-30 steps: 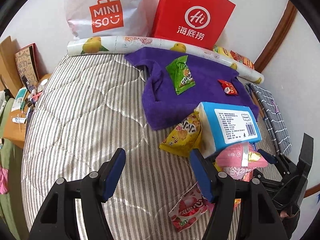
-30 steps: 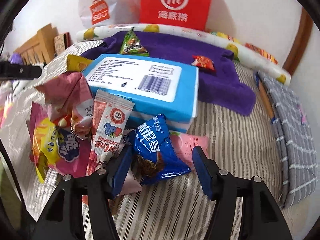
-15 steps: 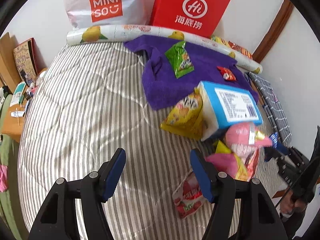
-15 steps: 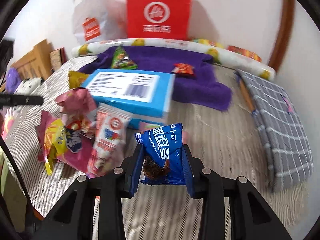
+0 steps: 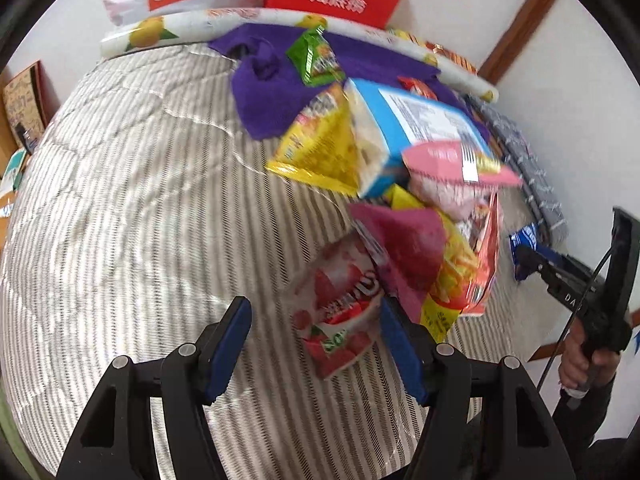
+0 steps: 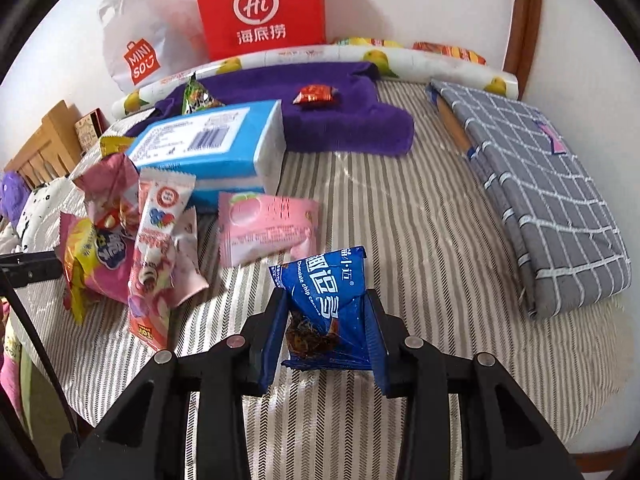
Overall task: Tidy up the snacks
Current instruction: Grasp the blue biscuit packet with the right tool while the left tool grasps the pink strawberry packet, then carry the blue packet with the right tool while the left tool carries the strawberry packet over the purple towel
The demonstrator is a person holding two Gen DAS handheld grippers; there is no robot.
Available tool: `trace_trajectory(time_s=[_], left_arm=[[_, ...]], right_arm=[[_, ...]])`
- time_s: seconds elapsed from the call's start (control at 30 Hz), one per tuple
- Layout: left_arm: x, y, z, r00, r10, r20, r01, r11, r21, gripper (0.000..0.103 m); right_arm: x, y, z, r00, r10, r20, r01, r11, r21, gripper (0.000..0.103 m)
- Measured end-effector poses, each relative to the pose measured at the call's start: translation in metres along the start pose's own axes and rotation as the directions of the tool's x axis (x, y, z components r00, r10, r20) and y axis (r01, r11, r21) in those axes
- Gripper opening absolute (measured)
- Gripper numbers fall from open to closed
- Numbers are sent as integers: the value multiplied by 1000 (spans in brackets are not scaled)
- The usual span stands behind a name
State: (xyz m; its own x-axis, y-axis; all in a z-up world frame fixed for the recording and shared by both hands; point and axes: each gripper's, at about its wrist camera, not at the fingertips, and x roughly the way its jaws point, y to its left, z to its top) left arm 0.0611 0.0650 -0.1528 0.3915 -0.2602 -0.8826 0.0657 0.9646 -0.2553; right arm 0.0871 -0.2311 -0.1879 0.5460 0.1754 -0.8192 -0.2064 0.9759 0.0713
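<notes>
Striped grey-and-white bed (image 6: 400, 220) against a white wall, with a white MINISO bag (image 6: 140, 52) and a red Hi bag (image 6: 260, 8) standing at the far edge behind a lemon-print roll (image 6: 304, 58). Purple towel (image 6: 340, 120) spread in front of the roll, carrying a green snack packet (image 6: 196, 98) and a small red packet (image 6: 316, 94). At left, a heap of snacks: pink bag (image 6: 108, 184), yellow-and-pink bag (image 6: 92, 256), tall white-and-pink wrapper (image 6: 158, 248), all crowded against a blue tissue box (image 6: 208, 144). Flat pink packet (image 6: 268, 228) just in front of the box. Centre foreground: right claw (image 6: 326, 336) clamped on a blue chocolate chip cookie packet (image 6: 328, 300), pads pressing both sides, packet raised off the stripes. Far right, a folded grey checked cloth (image 6: 540, 200) along the bed's edge.

From the left wrist view: left claw (image 5: 316, 344) open, jaws apart, a red strawberry packet (image 5: 340, 312) lying between them near the right pad (image 5: 400, 352); contact unclear through blur. Yellow chip bag (image 5: 320, 140) leaning on the box beyond.
</notes>
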Motion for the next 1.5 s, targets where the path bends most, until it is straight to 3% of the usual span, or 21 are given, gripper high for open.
trace_trajectory(time_s=[0.2,0.3,0.37,0.4,0.47,0.53,0.93,1.3,1.5], left_arm=[[18,-18,0,997,74,4,-74,996,49,68],[22,-22,1,996,84,21,-85,995,56,68],[22,-22,2,996,80,36,-82,995,59,56],[20,-20,2,997,65,40,-67,996,61,42],[17,-15,2,999,24,32,-25,998,49,35],[15,-11,2,999,31,41,-33,998,52,31],[-16,15,16,993,35,111,-34,999,-4,29],[-48,5,57,983,-14,185,9,1000,27,29],[-61,1,83,974,-34,222,27,999,36,29]], right_arm=[[7,4,-4,1000,2,-3,-2,1000,-17,39],[10,6,-5,1000,15,-4,-15,1000,-18,46],[17,8,-6,1000,5,-18,-5,1000,-29,52],[19,9,-6,1000,-3,-23,2,999,-33,52],[20,10,-8,1000,-10,-10,9,999,-39,51],[18,9,-9,1000,-6,-4,5,999,-41,44],[-6,-1,3,999,18,37,-18,1000,0,43],[-50,4,56,984,95,153,-101,994,37,43],[-57,17,82,977,102,187,-108,994,20,43]])
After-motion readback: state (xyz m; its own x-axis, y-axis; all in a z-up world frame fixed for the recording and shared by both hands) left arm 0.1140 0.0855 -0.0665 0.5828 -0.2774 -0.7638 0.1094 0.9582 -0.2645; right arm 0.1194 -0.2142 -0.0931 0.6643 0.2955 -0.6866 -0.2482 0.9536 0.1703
